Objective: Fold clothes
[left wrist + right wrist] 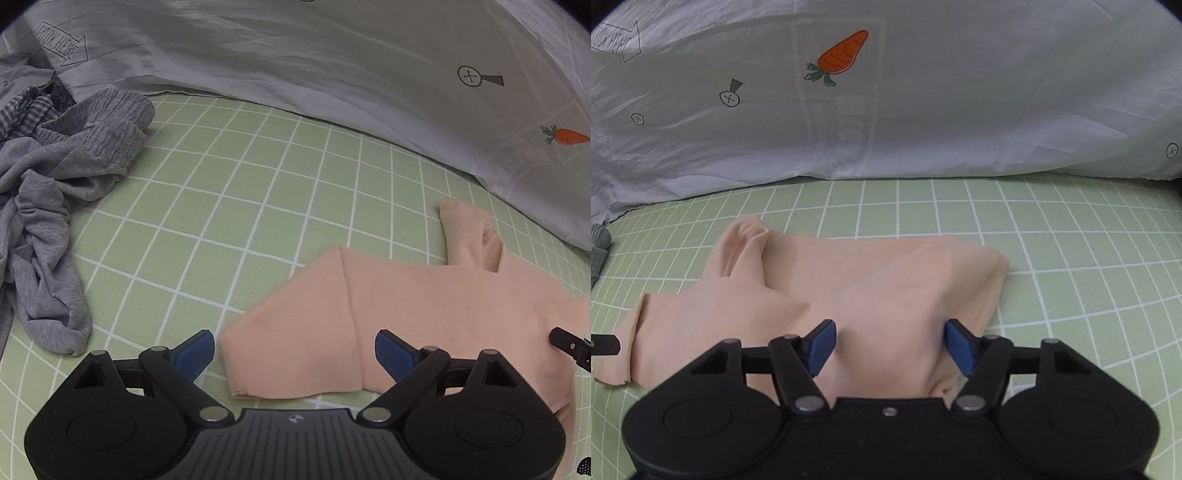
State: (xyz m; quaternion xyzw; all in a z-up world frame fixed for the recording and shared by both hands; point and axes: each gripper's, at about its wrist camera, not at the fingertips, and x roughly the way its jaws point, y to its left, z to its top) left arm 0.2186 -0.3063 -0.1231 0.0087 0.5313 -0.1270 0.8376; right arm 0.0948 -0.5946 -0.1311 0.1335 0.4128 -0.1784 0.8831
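Green checked bedsheet (229,206) runs out ahead of both claws to a white printed duvet (923,122) at the back. I have the peach top (871,291) lying partly folded on the sheet, directly under and ahead of both claws. My left claw (294,350) hangs with jaws apart over the sleeve hem, nothing pinched. My right claw (889,347) has jaws part-way apart, straddling a raised ridge of the peach fabric; I cannot see the pads pressing it. To fold cleanly I judge both should pinch the near edge level, then carry it forward together. A grey heap of clothes (55,177) waits far left of the left claw.
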